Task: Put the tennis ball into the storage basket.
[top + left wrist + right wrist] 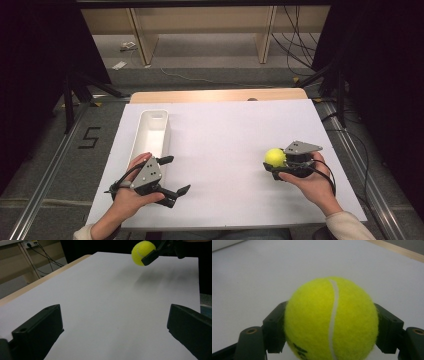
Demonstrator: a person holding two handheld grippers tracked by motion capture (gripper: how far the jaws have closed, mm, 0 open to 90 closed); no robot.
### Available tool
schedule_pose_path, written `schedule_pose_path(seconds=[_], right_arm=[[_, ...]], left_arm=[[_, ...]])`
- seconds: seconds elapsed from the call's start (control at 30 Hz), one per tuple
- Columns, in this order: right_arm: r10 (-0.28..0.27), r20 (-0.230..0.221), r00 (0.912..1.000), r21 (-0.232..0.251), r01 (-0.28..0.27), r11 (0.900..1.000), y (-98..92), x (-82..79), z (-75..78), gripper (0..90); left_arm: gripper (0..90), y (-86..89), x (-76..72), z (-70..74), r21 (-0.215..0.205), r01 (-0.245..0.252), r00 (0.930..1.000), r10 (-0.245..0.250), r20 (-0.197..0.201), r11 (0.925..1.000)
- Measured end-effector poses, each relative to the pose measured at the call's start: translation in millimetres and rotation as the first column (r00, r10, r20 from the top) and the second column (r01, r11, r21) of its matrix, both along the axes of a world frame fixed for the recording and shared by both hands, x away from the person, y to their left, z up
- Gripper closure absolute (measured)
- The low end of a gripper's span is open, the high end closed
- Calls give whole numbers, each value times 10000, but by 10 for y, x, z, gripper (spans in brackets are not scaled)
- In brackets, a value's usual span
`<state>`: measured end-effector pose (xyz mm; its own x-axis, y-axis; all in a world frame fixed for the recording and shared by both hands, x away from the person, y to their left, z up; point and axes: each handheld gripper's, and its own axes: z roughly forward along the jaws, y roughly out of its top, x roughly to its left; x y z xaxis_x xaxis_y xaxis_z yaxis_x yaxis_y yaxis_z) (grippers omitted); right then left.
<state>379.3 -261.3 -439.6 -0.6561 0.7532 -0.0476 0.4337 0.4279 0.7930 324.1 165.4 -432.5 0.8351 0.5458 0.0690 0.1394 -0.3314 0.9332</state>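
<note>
A yellow tennis ball (274, 157) is held at the right side of the white sheet, clamped between the jaws of my right gripper (272, 161). In the right gripper view the ball (331, 319) bulges between both black jaws. The left gripper view catches the same ball (142, 252) far off, with a black jaw across it. My left gripper (176, 175) sits low at the front left, open, jaws spread wide with nothing between them. Beneath its jaws lies bare white sheet (117, 302).
A long white bin (150, 131) lies lengthwise on the left part of the sheet, just beyond my left hand. The white sheet (225, 135) covers the wooden table (215, 95). Metal rails and cables run along both sides on the floor.
</note>
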Motion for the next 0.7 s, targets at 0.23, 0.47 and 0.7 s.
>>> schedule_pose_path(seconds=[0.23, 0.47, 0.7], right_arm=[[56, 37, 10000, 0, -56, 10000, 35, 6, 8, 267], [70, 55, 10000, -3, -70, 10000, 52, 11, 12, 267], [56, 77, 10000, 61, -56, 10000, 71, 17, 20, 267]], left_arm=[[0, 0, -1, 0, -5, 4, 10000, -4, 2, 10000], [0, 1, -1, 0, -11, 9, 10000, -9, -3, 10000], [0, 0, -1, 0, -5, 11, 10000, -11, -2, 10000]])
